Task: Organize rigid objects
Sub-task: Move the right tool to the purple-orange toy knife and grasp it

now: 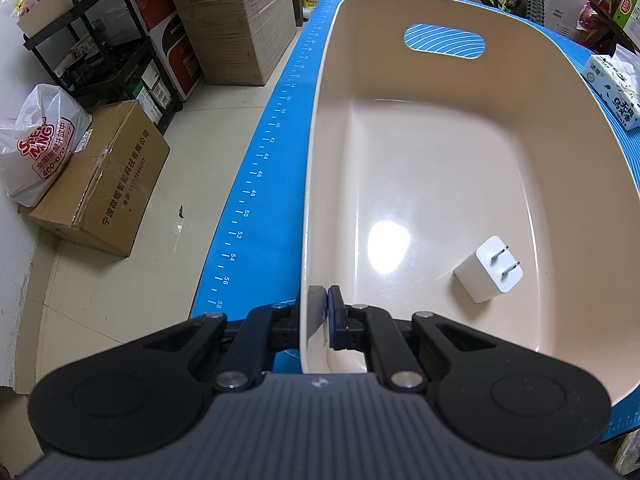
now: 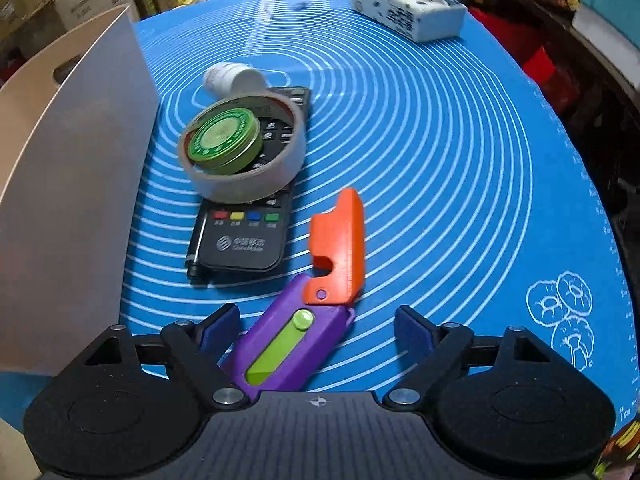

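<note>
Right, the left gripper (image 1: 320, 320) is clamped on the near rim of the beige tub (image 1: 580, 92), one finger inside, one out, steadying it. Inside lies just a white plug adapter (image 1: 489, 269), prongs up. The right gripper (image 2: 318, 330) hangs wide open, empty, over the toy folding knife (image 2: 308, 312), which lies on the blue mat (image 2: 460, 160) beside the tub wall. The risk: the knife lies slanted between the fingers (purple handle nearer the left one), so closing could twist or squirt it away, and the hinged orange blade may swing. It looks hard, smooth plastic, with a green slider. Beyond it a tape roll (image 2: 240, 148) ringing a green tin (image 2: 226, 140) sits atop a remote control (image 2: 244, 236); a white bottle (image 2: 232, 77) lies behind.
</note>
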